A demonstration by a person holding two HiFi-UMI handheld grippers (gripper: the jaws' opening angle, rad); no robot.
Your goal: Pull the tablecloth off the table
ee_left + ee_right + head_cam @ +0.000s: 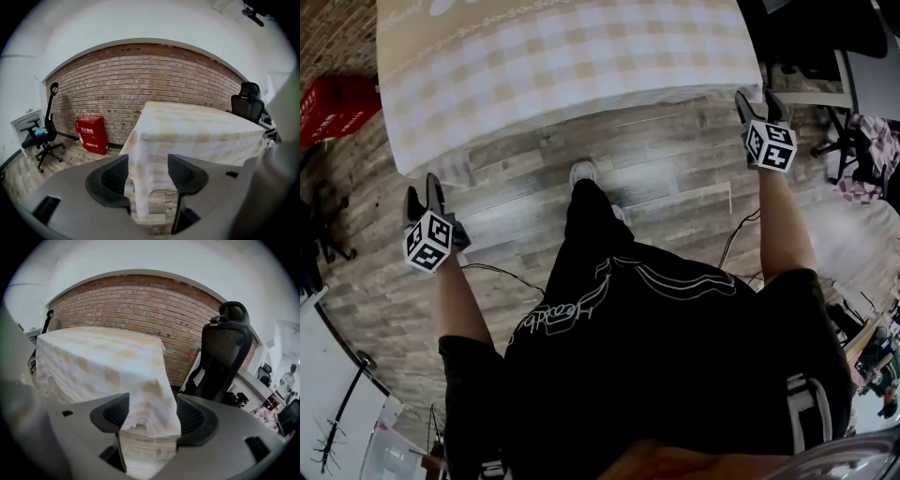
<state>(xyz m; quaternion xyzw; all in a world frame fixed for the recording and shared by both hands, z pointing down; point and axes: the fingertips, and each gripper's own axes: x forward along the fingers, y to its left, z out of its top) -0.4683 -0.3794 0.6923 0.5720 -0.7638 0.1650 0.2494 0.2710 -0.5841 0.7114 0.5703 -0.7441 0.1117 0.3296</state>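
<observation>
Approach step: the tablecloth (562,56) lies spread over the desk it hides. The left tool (424,192) and right tool (759,101) gape wide, empty, each facing 1 hanging corner. Next: advance, then clamp both corners.

The checked tablecloth (572,66) covers the table and hangs over its near edge above the wooden floor (525,216). The left gripper (423,185) is held just short of the cloth's near left corner, fingers apart, while the right gripper (757,94) sits right at the near right corner, also spread. The person's shoe (583,172) stands just before the cloth's near hem, and a red box (333,108) lies left of the tablecloth.
</observation>
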